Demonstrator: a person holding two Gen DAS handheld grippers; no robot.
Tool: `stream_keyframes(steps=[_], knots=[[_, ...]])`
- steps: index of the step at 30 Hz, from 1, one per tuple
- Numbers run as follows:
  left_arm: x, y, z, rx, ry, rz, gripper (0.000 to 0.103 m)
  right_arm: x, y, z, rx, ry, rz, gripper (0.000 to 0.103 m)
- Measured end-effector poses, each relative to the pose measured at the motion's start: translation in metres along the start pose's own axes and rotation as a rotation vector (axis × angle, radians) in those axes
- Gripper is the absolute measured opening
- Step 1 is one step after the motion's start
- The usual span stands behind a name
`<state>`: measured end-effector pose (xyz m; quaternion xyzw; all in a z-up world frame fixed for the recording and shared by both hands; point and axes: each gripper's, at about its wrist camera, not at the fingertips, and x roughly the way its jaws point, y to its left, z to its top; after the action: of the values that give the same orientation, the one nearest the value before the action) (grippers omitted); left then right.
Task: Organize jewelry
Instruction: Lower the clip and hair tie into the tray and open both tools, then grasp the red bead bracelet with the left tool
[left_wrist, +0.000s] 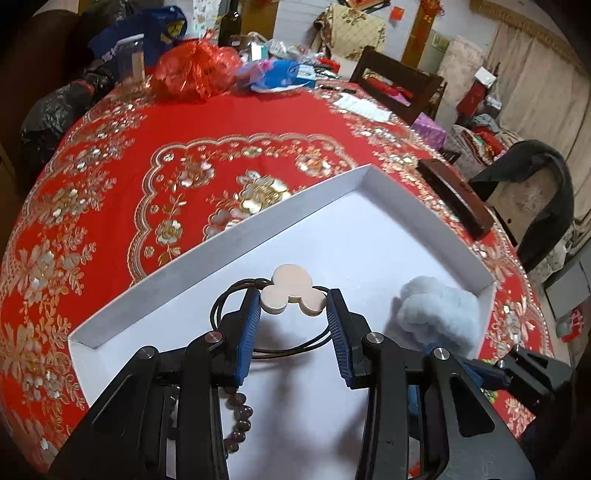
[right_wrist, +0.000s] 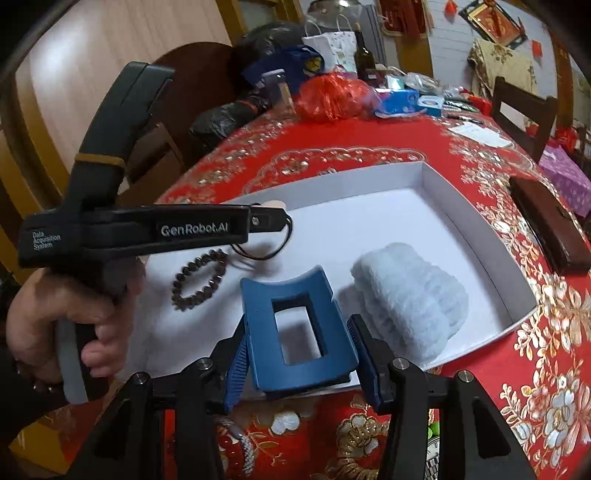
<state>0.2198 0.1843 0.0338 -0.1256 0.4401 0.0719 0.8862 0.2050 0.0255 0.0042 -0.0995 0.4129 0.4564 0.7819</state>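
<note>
Over white tray (left_wrist: 229, 240): left gripper (left_wrist: 293, 306) tilted down, clamping cream pendant (left_wrist: 291, 293); right gripper (right_wrist: 299, 354) clamping blue hair claw (right_wrist: 299, 328).

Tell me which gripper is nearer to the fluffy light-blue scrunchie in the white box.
Right. The right gripper, holding the blue hair claw, is just beside the scrunchie; the left gripper, holding the mouse-shaped hair tie, is farther away.

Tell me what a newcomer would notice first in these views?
Probably the white tray on the red floral tablecloth. Over it, the left gripper holds a cream mouse-shaped hair tie, and the right gripper holds a blue claw clip beside a fluffy pale-blue scrunchie.
</note>
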Motion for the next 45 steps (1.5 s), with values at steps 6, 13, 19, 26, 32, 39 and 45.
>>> stream_keyframes(steps=[6,13,19,26,32,39,45], knots=[[0.006,-0.002,0.001,-0.004,0.002,0.031,0.037,-0.010,0.001,0.001,-0.009,-0.055,0.004,0.061],[-0.013,0.001,-0.003,-0.002,-0.015,0.040,0.047,-0.042,-0.013,0.001,0.051,-0.118,-0.020,0.061],[-0.062,-0.013,-0.024,-0.002,-0.087,-0.035,0.050,-0.100,-0.037,-0.017,0.146,-0.194,-0.090,0.061],[-0.107,-0.056,-0.092,0.110,-0.116,-0.138,0.051,-0.134,-0.080,-0.081,0.335,-0.145,-0.204,0.061],[-0.106,-0.067,-0.153,0.134,-0.076,-0.149,0.051,-0.146,-0.079,-0.111,0.309,-0.102,-0.244,0.061],[-0.083,-0.060,-0.175,0.132,-0.030,-0.089,0.051,-0.128,-0.065,-0.128,0.253,-0.029,-0.237,0.061],[-0.069,-0.052,-0.171,0.068,0.003,-0.113,0.016,-0.119,-0.063,-0.122,0.232,-0.022,-0.228,0.061]])
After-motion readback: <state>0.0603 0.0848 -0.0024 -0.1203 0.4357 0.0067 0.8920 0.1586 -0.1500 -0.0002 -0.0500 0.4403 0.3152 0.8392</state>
